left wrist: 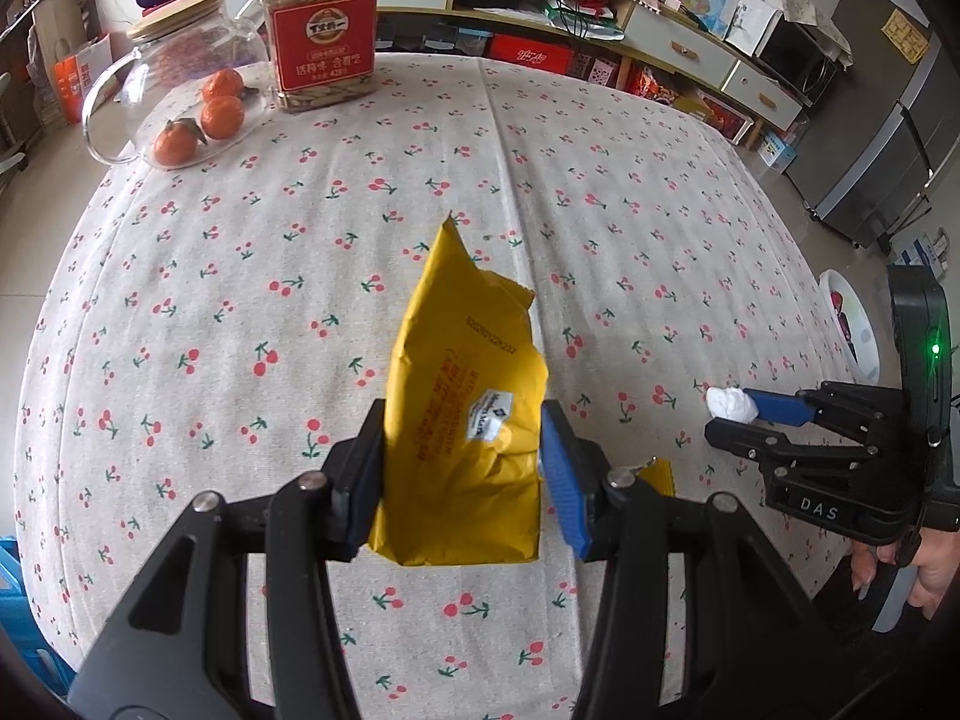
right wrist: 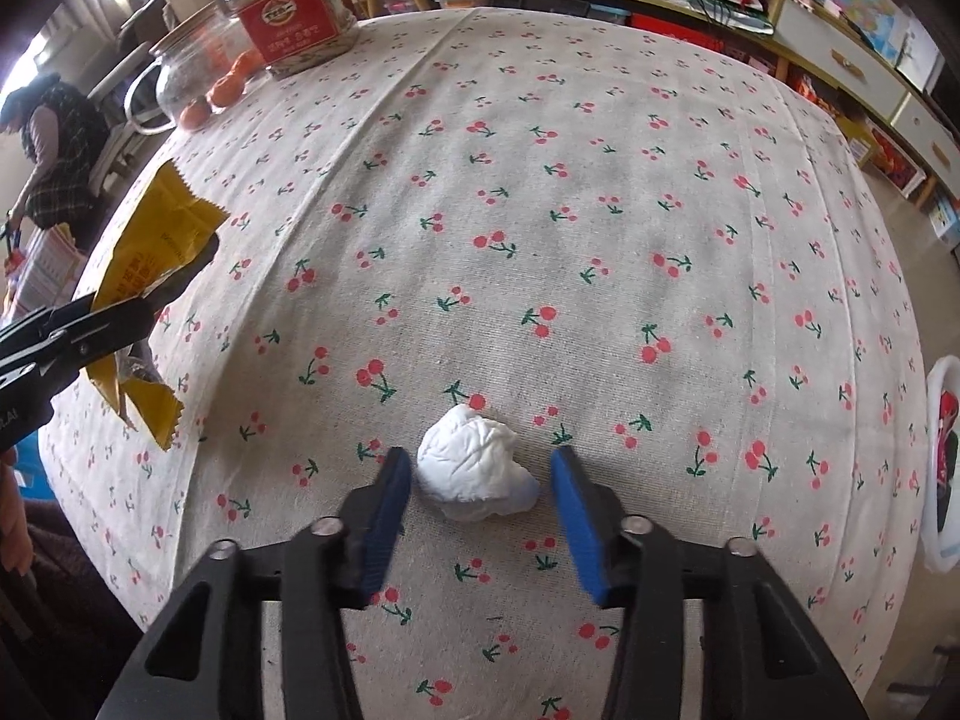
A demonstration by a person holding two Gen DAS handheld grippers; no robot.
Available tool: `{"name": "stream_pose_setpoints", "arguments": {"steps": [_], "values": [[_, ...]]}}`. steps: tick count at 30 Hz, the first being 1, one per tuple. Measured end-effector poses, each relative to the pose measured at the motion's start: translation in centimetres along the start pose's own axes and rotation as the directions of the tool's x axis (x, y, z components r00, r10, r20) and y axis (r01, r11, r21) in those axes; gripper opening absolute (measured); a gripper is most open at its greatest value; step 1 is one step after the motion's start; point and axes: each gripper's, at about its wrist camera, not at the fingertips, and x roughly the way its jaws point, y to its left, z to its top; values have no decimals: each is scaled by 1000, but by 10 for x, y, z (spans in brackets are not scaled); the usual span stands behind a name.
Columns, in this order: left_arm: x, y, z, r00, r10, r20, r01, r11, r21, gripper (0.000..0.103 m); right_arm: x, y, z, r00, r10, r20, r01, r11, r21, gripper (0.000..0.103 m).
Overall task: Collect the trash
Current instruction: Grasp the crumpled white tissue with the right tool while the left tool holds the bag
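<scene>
The left gripper point(left wrist: 462, 468) has its jaws clamped on the yellow wrapper point(left wrist: 465, 420), lifted clear of the cherry-print bench point(left wrist: 600, 180) — that piece looks collected. The right gripper point(right wrist: 480, 504) straddles the crumpled white tissue point(right wrist: 474, 471) lying on the cloth, jaws apart with neither pad clearly pressing it — so, in my judgement, gripping it and carrying both pieces to a bin remain.

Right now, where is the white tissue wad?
The tissue wad lies on the cherry-print tablecloth between the right gripper's blue fingers, near the table's right edge. In the left wrist view it sits right of the yellow wrapper.
</scene>
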Motion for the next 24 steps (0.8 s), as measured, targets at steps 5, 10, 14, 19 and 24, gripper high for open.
{"name": "stream_pose_setpoints", "arguments": {"steps": [5,10,14,19,24], "values": [[-2,-6,2,1000,-3,7,3,1000,8,50,-6,-4,-1,1000,5,20,-5,1000,7,31],[-5,-16,7,1000,-15,16,15,1000,23,50,-20,-17,-1,998,8,57,-10,999,35,30],[-5,-27,10,999,-27,23,26,999,40,50,-37,-35,-5,996,2,94,-9,998,69,30],[-6,-48,16,998,-53,30,51,996,68,50,-58,-59,-12,991,-20,131,6,994,110,30],[-8,-74,24,995,-86,47,81,992,101,50,-77,-88,-21,984,-41,171,12,986,168,30]]}}
